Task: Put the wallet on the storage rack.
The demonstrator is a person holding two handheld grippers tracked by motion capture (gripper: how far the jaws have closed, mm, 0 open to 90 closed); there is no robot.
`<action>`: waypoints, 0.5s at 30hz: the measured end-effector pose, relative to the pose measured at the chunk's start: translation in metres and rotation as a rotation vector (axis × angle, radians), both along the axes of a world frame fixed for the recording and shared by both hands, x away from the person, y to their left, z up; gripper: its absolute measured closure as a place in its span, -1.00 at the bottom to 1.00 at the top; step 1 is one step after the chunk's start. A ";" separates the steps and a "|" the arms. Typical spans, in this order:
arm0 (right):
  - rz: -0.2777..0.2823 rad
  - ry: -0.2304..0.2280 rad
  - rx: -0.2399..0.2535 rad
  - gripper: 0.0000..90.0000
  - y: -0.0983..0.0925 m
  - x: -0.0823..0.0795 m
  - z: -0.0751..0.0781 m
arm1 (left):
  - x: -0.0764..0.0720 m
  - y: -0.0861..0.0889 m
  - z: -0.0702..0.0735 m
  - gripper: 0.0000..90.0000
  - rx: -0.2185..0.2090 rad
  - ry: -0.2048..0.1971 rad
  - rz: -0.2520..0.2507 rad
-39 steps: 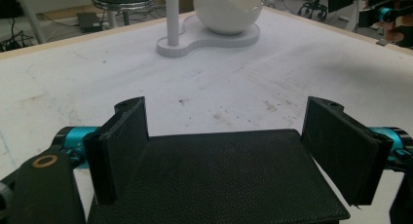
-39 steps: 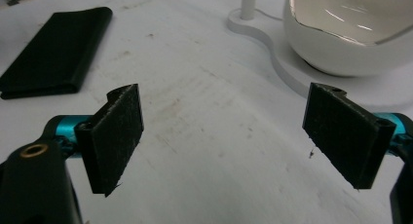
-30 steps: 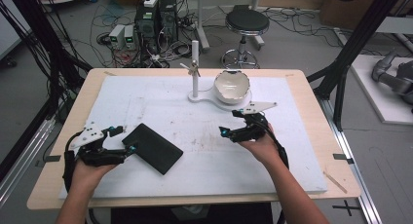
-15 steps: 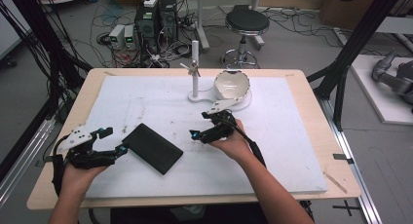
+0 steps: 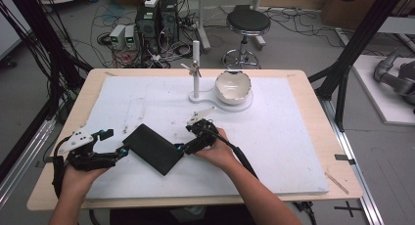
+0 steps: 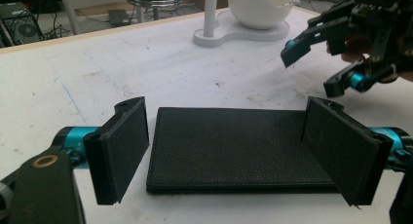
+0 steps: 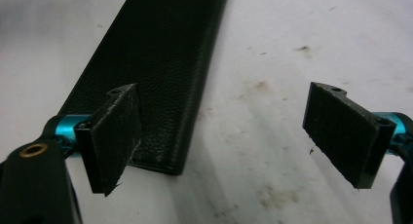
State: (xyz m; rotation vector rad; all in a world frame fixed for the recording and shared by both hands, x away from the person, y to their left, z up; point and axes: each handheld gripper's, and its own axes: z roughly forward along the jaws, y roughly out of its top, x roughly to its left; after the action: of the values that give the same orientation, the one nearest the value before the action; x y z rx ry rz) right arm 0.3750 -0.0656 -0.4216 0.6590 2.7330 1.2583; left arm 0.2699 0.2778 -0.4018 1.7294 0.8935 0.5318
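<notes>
- Two tools work on one thing: a flat black leather case (image 5: 153, 148) lying flat on the white mat (image 5: 274, 137) of the counter (image 5: 313, 93), near the person's edge and turned at a slant.
- Left tool (image 5: 98, 149) sits at the case's left end, jaws spread wide and holding nothing. In the left gripper view the case (image 6: 238, 146) lies between the two pads (image 6: 124, 146), which straddle its full width without touching it.
- Right tool (image 5: 188, 142) is at the case's right end, also released and empty. In the right gripper view one pad (image 7: 114, 136) hangs over the near corner of the case (image 7: 156, 68) while the other pad stands well off over bare mat.
- To do the step well, I judge the right tool should slide sideways until the case's edge sits between both pads, then lower so one pad gets under or against the edge.
- Left tool looks well centred; it should close evenly and only steady the case, so it does not skid.
- Thin, flat leather gives little to bite on, so a slow squeeze on the edge suits better than a grab from above.
- White bowl (image 5: 233, 86) and stand (image 5: 195, 71) lie well apart, out of the way.
</notes>
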 end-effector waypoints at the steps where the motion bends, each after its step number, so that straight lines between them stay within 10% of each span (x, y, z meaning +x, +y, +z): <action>1: 0.007 0.007 -0.006 -0.67 0.003 -0.001 -0.003 | 0.000 0.000 0.000 -0.61 0.005 -0.002 -0.002; 15: 0.043 0.143 -0.004 -0.45 0.021 -0.001 -0.024 | 0.003 -0.003 -0.001 -0.61 0.006 0.002 -0.010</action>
State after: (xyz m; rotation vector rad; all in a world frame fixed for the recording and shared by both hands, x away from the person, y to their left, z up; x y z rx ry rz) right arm 0.3737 -0.0444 -0.4460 0.7207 2.8783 1.2609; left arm 0.2733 0.2744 -0.4029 1.7394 0.8851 0.5275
